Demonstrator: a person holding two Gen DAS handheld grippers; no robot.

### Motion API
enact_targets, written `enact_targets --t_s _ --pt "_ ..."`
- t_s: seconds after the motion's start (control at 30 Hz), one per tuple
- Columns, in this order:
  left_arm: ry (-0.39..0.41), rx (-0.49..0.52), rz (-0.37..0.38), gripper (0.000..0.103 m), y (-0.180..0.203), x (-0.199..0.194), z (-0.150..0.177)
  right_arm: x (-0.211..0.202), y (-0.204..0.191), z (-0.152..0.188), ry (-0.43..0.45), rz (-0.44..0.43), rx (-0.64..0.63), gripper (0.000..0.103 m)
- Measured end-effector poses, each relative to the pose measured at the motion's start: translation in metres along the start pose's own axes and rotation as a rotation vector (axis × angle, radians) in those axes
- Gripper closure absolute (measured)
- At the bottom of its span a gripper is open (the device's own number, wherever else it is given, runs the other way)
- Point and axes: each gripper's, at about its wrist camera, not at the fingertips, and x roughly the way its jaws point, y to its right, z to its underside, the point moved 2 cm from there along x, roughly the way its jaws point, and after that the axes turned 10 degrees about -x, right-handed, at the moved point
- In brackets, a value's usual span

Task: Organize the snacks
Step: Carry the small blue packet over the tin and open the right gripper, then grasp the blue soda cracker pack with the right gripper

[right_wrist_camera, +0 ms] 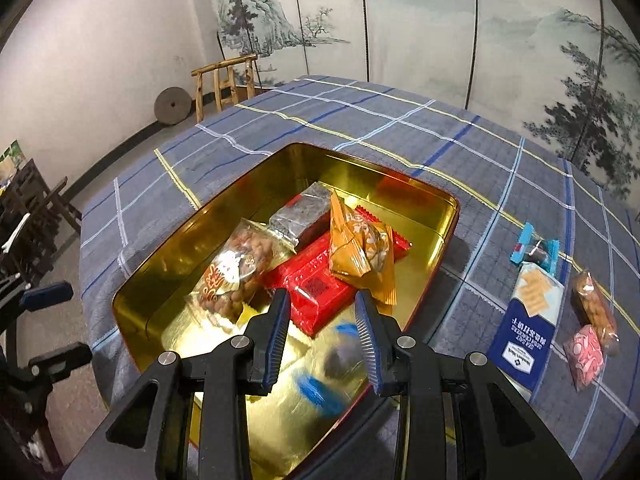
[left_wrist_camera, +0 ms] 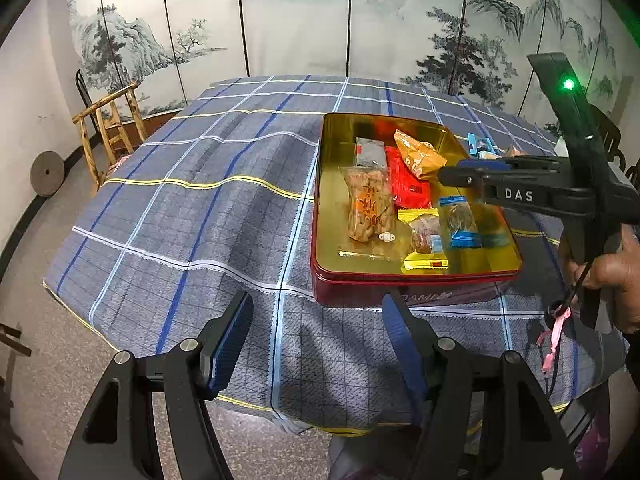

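You've got a shiny gold metal tin [right_wrist_camera: 436, 216] on a matt woven plaid cloth [left_wrist_camera: 180, 216], crinkly glossy plastic snack packs [right_wrist_camera: 320, 280] inside, plus rough wooden chair [left_wrist_camera: 108, 120].

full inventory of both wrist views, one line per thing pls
tin: 1, red outside, gold inside, on the tablecloth, open
peanut bag: 1, clear, in tin
red pack: 1, in tin, mid
orange bag: 1, in tin, on red pack
silver pack: 1, in tin, far end
yellow pack: 1, in tin, near end
blue-ended pack: 1, clear, in tin under right gripper
cracker box: 1, blue and pale, on cloth outside tin
teal candy: 1, on cloth beyond the box
pink pack: 1, on cloth
brown snack bag: 1, clear, on cloth
tablecloth: 1, blue-grey plaid
chair: 1, wooden
millstone: 1, grey, on floor
screen: 1, landscape painting
left gripper: open, empty
right gripper: open, over tin
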Motion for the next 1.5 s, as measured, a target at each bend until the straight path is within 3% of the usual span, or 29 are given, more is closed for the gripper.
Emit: enact_targets --t_s 0.17,0.33,0.43,0.57,0.63,0.7,0.77,1.07,1.13,1.2,1.37,1.5 --pt "0.002 -0.002 0.001 0.040 0.000 0.000 -0.001 -0.011 0.008 0.006 0.038 0.005 0.044 0.066" --pt "-0.003 0.006 0.010 0.038 0.004 -0.001 -0.002 -0.044 0.040 0.045 0.100 0.034 0.186 0.061" --pt "-0.001 0.022 0.025 0.034 0.015 -0.002 -0.002 -0.062 0.069 0.081 0.085 0.090 0.259 0.055" --pt "-0.003 0.048 0.045 0.034 0.033 -0.004 0.000 -0.069 0.100 0.093 0.060 0.121 0.319 0.052" --pt "-0.003 0.066 0.053 0.034 0.042 -0.006 0.001 -0.070 0.108 0.086 0.071 0.127 0.323 0.044" --pt "0.002 0.080 0.053 0.033 0.046 -0.008 0.001 -0.063 0.113 0.072 0.064 0.147 0.319 0.023" --pt "0.009 0.088 0.049 0.032 0.048 -0.010 0.001 -0.047 0.120 0.058 0.023 0.170 0.328 0.016" --pt "-0.006 0.072 0.035 0.031 0.041 -0.006 -0.002 0.033 0.135 0.042 -0.199 0.291 0.317 0.018" --pt "-0.005 0.073 0.033 0.031 0.042 -0.006 -0.002 0.036 0.129 0.043 -0.187 0.310 0.273 0.022" --pt "-0.003 0.073 0.035 0.031 0.043 -0.009 -0.004 0.032 0.127 0.044 -0.180 0.290 0.256 0.049" --pt "0.025 0.096 0.047 0.030 0.052 -0.022 -0.004 -0.009 0.106 0.074 -0.153 0.204 0.198 0.052" --pt "0.022 0.140 0.056 0.030 0.069 -0.024 -0.001 -0.074 0.115 0.129 -0.089 0.210 0.289 0.052"
